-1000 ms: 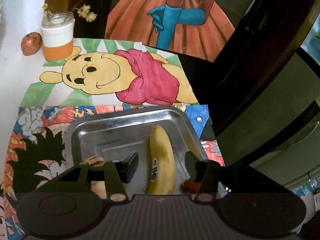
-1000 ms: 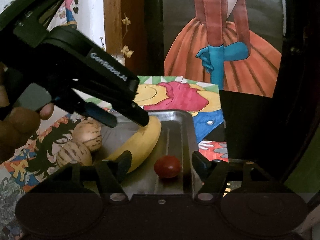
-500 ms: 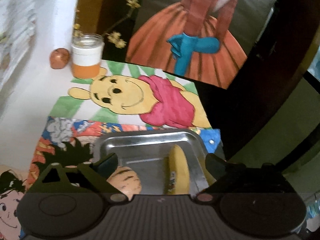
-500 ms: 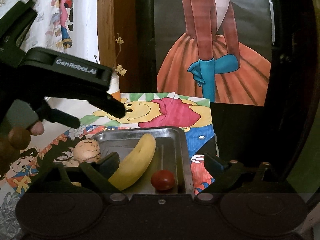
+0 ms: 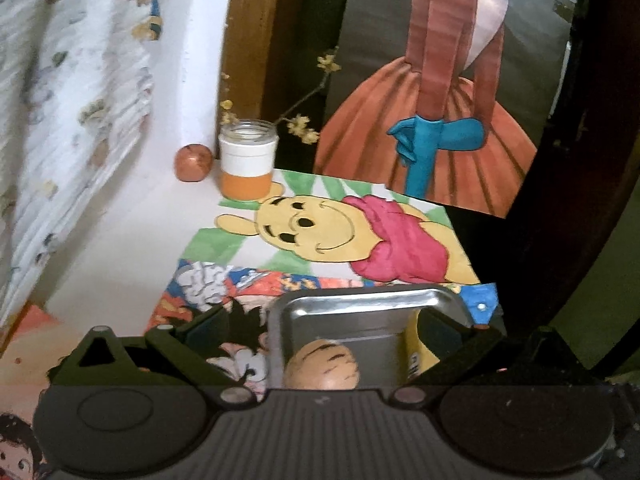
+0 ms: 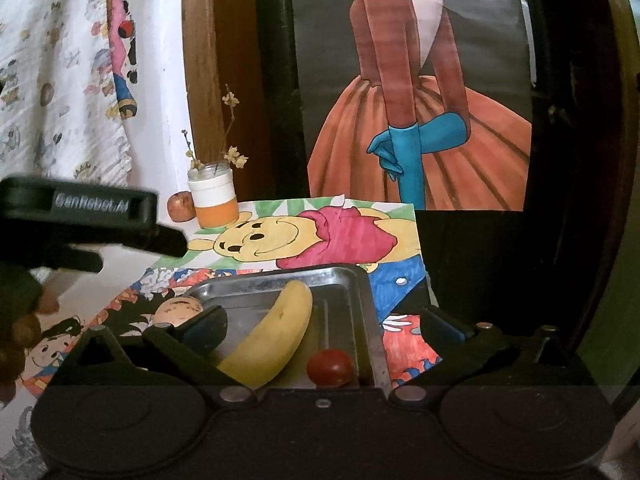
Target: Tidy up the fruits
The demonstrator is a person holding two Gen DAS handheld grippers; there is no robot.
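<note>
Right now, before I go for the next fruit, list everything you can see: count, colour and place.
tray: 1, silver metal, on the drawings, near edge
banana: 1, yellow, in the tray
tomato: 1, red, in the tray, right of the banana
striped fruit: 1, tan, tray's left side
apple: 1, reddish, far left, beside the jar
jar: 1, white and orange, holding dried twigs
drawings: several, coloured, under the tray
left gripper: 1, black, open, empty
right gripper: 1, black, open, empty
</note>
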